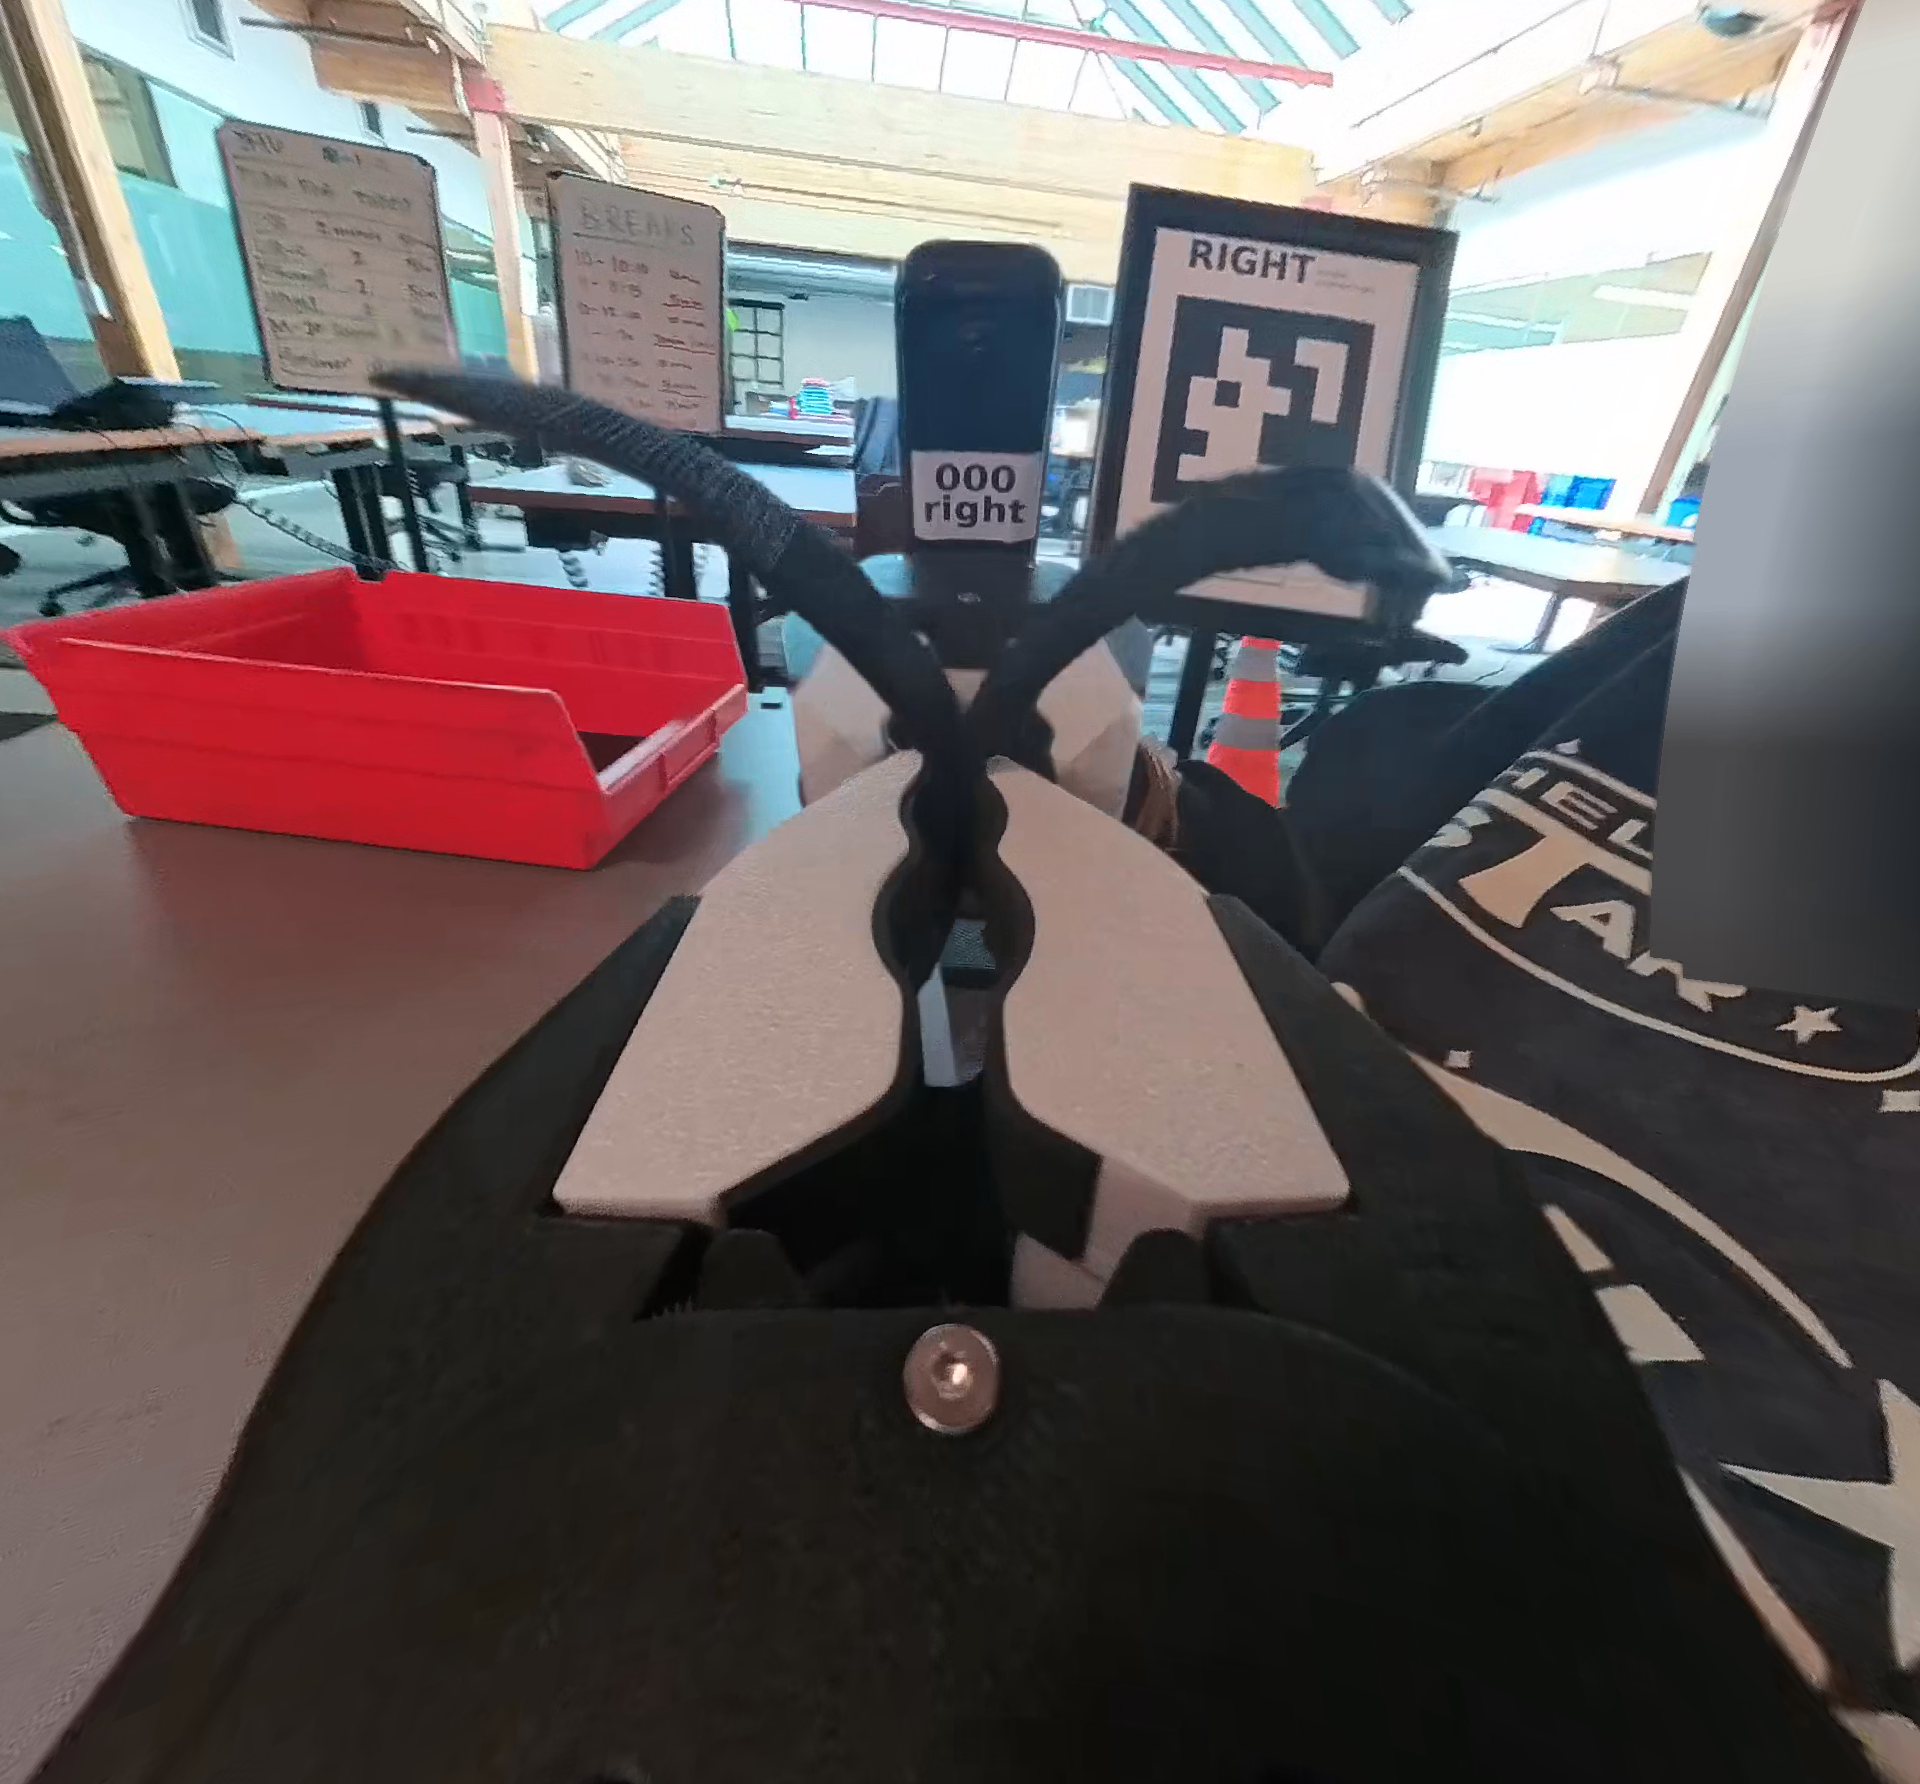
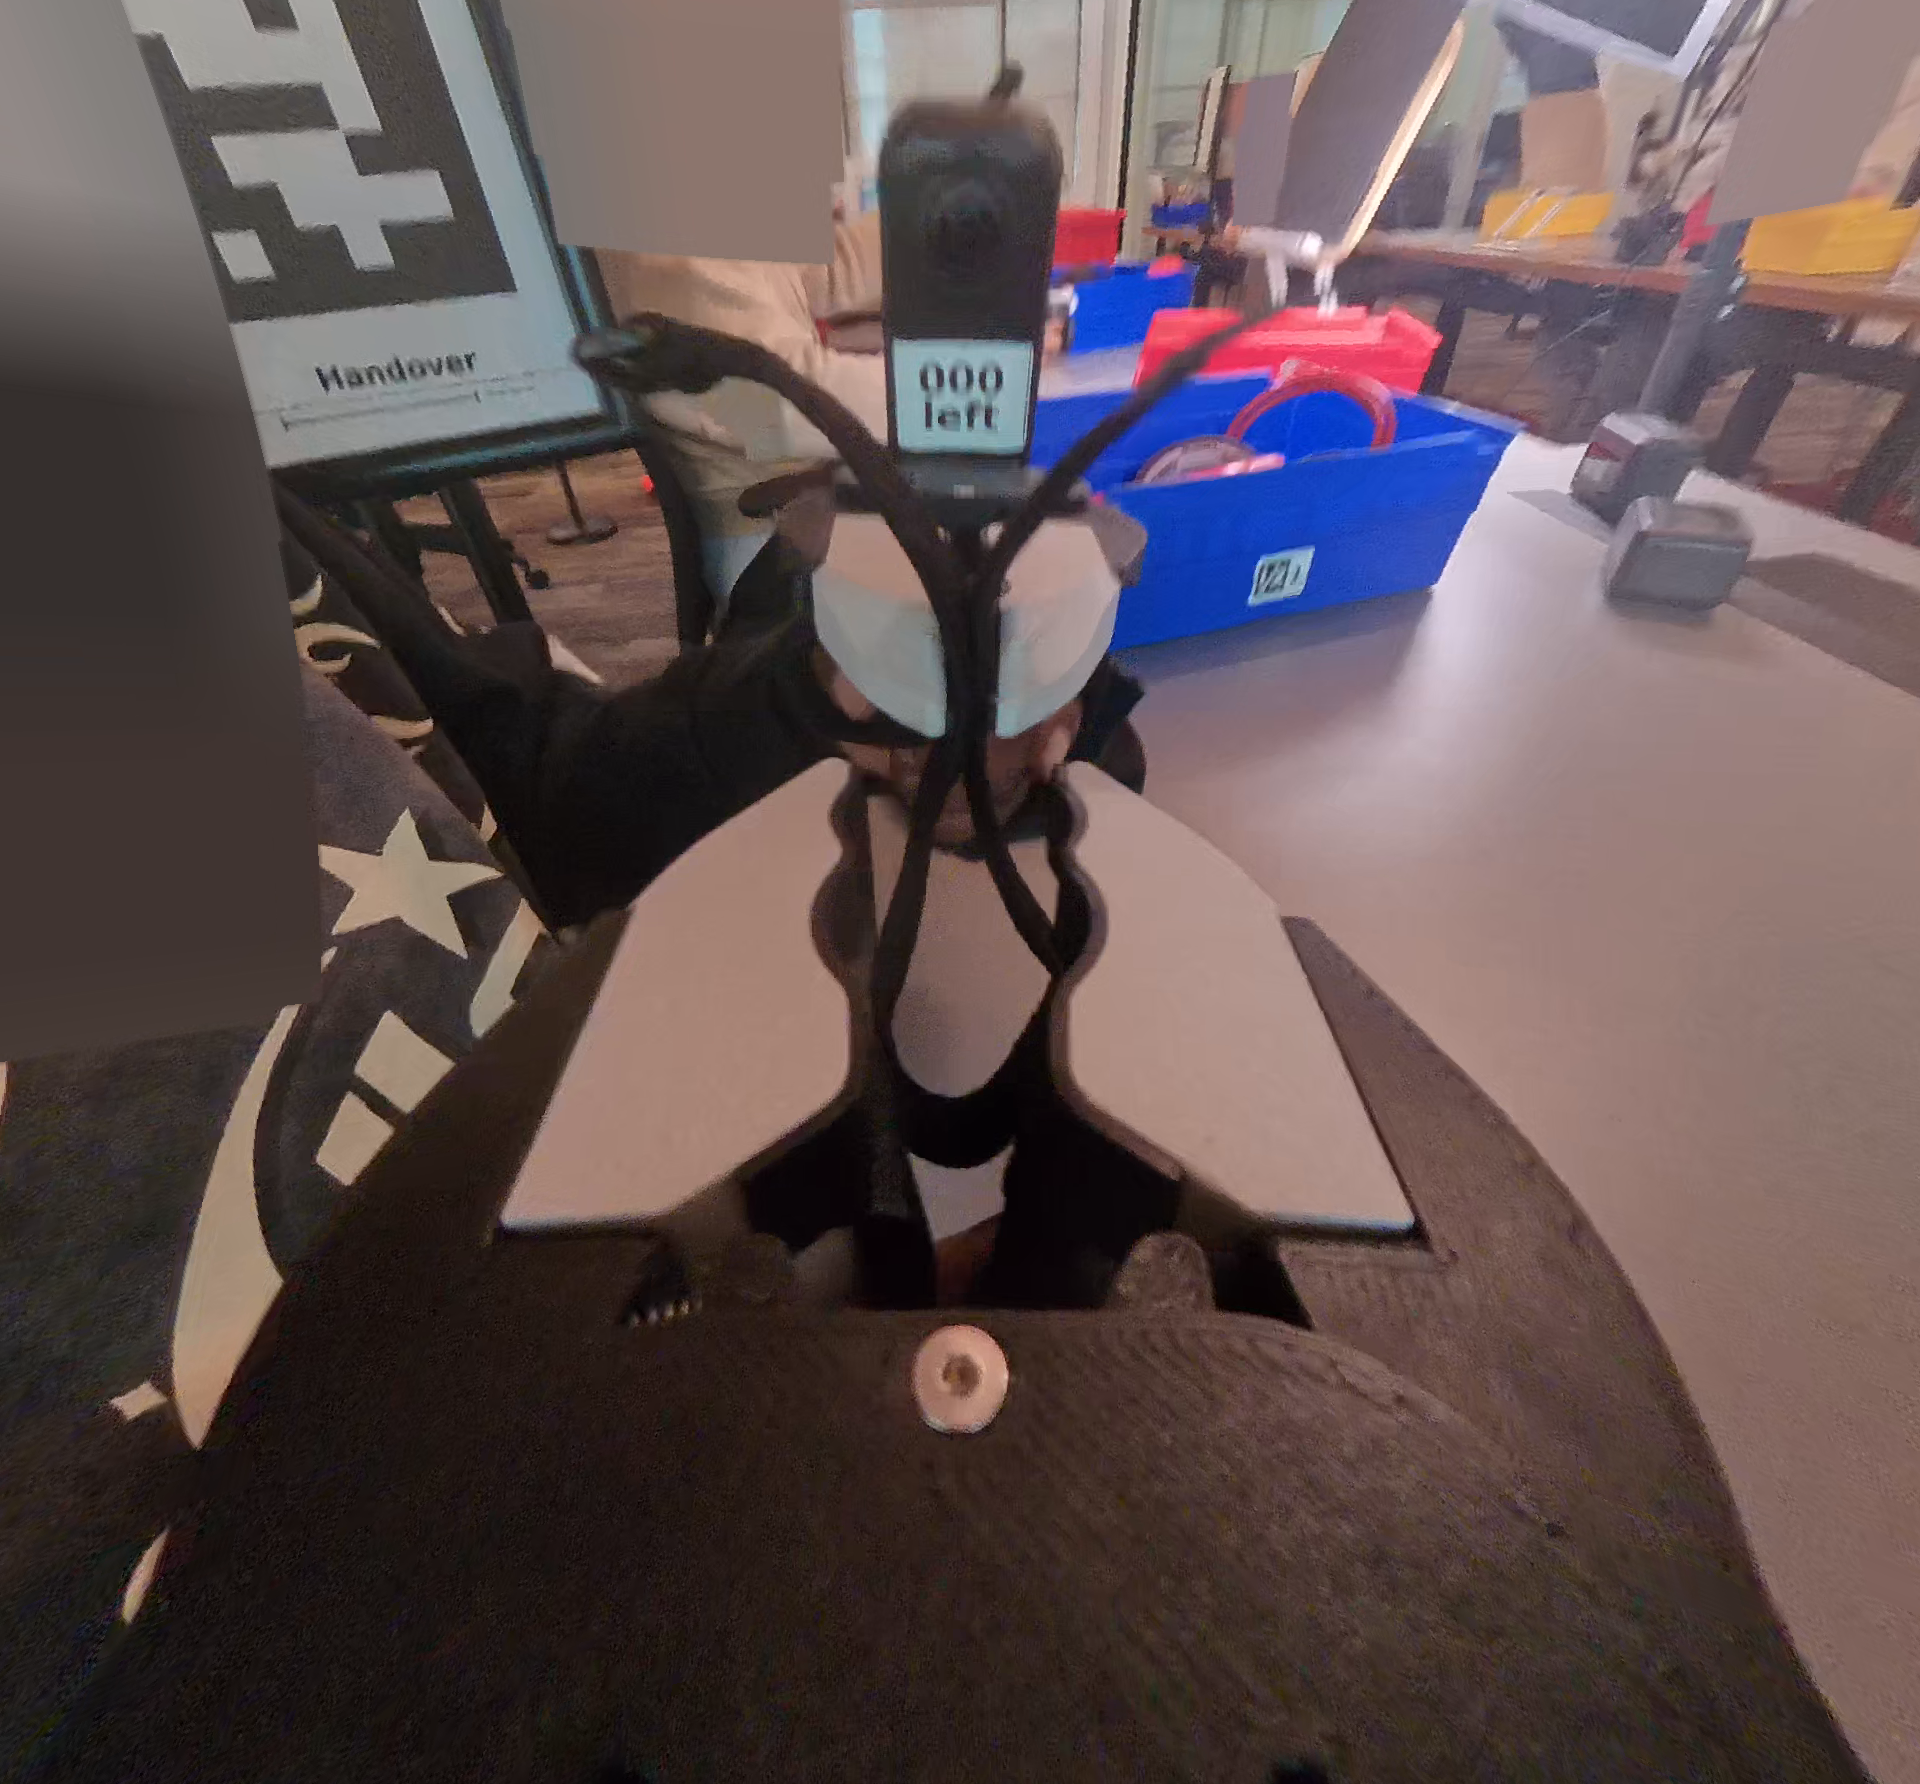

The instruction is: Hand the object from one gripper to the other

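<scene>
A black woven strap [image 1: 665, 461] is folded, and its two ends fan out upward. My left gripper [image 1: 951, 784] is shut on the strap at its fold. My right gripper [image 1: 961, 695] faces it close behind, its white fingers [image 1: 836, 732] on either side of the strap. In the right wrist view my right gripper [image 2: 961, 799] is open, and the strap's loop [image 2: 904, 913] hangs in the gap between its fingers without being pinched. The left gripper [image 2: 966, 685] beyond is closed on the strap.
A red bin [image 1: 343, 695] stands on the dark table [image 1: 208, 1059] to the left. A blue bin [image 2: 1299, 519] and grey devices [image 2: 1673, 545] are on the table in the right wrist view. A framed marker board [image 1: 1278, 363] and a person's dark printed shirt [image 1: 1662, 1163] are close by. Both grippers' tips are close together, under 4 cm apart.
</scene>
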`<state>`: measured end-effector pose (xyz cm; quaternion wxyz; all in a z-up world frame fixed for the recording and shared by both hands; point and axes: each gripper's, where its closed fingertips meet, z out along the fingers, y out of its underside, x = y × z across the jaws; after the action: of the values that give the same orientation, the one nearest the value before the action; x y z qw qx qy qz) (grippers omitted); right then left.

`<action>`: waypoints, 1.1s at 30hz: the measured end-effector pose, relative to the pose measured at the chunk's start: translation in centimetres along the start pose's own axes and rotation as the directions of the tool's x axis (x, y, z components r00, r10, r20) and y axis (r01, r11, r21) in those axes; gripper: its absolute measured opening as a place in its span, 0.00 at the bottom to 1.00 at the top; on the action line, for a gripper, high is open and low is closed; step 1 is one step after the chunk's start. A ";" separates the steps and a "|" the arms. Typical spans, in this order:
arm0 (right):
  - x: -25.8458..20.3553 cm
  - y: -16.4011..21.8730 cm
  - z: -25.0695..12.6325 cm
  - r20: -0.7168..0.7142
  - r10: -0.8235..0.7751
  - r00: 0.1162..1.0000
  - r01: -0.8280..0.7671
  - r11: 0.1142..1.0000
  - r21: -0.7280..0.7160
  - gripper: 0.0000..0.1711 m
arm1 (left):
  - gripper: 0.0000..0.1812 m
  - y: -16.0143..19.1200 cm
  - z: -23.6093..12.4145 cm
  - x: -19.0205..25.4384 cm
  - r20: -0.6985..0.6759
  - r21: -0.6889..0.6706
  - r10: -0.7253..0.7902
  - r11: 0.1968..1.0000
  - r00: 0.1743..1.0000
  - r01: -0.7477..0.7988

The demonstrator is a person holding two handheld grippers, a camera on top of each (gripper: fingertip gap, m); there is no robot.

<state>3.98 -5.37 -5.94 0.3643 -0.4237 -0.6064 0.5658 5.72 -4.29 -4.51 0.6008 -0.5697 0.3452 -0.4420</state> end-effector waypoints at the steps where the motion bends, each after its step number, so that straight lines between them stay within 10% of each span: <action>1: 0.0 -0.8 -0.3 -0.006 -0.010 1.000 0.010 0.999 0.046 0.22 | 0.03 0.2 0.0 0.0 -0.014 -0.009 -0.022 1.000 1.000 0.022; 14: -1.2 -1.5 0.3 0.078 0.046 0.996 -0.056 0.991 0.123 0.04 | 0.04 2.6 0.9 1.5 -0.101 -0.151 -0.018 0.989 0.995 0.003; 19: -1.0 -1.2 0.4 0.079 0.075 0.994 -0.083 0.991 0.106 0.03 | 0.22 0.3 0.3 1.1 -0.070 -0.031 -0.012 0.999 0.997 0.010; 24: -1.2 -0.4 1.1 0.077 0.063 0.995 -0.067 0.996 0.058 0.03 | 0.04 -1.4 -0.1 1.0 -0.034 0.075 0.008 0.997 0.999 -0.005; 33: -0.7 -1.2 0.2 0.036 0.028 0.999 -0.031 0.995 0.097 0.20 | 0.03 -0.4 0.1 0.6 -0.032 0.015 -0.046 0.999 0.998 0.047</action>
<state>3.89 -6.07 -4.70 0.3655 -0.4045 -0.5781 0.6071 5.97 -4.80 -4.04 0.5892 -0.5657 0.3380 -0.4675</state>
